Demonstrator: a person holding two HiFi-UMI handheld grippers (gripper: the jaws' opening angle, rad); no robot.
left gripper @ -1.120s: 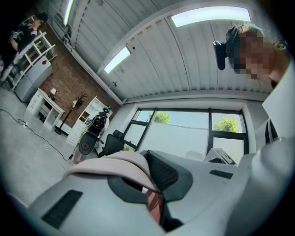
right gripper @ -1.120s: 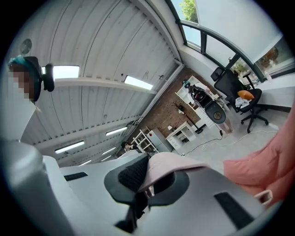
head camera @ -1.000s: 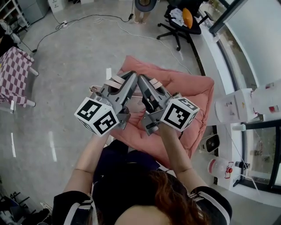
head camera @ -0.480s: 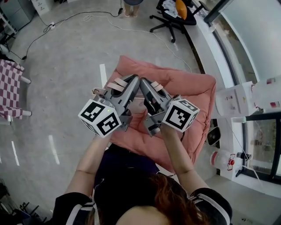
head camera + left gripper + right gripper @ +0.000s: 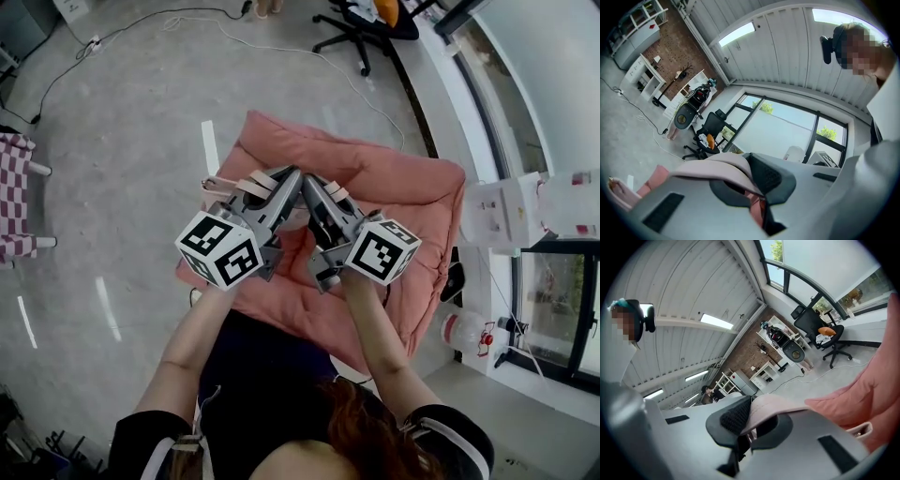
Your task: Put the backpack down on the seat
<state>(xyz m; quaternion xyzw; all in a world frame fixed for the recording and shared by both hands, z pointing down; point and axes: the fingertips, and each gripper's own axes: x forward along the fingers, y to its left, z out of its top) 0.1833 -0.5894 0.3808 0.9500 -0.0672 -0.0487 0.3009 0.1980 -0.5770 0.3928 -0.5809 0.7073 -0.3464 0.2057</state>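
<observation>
In the head view a big salmon cushion seat lies on the grey floor. Both grippers hang above its middle with their tips almost touching. My left gripper is shut on a pale pink backpack strap. My right gripper is shut on another pale pink strap. The left gripper view shows the strap pinched between the pads, and the right gripper view shows its strap clamped the same way. The grippers hide most of the backpack body below them. I cannot tell it apart from the cushion.
A black office chair and a white cable are on the floor behind the seat. A checked stool stands at the left edge. White boxes and a jug line the window wall on the right.
The cushion seat has slid closer and lies more squarely under the grippers. The checked stool has drifted toward the left edge. Both grippers stay shut on the straps.
</observation>
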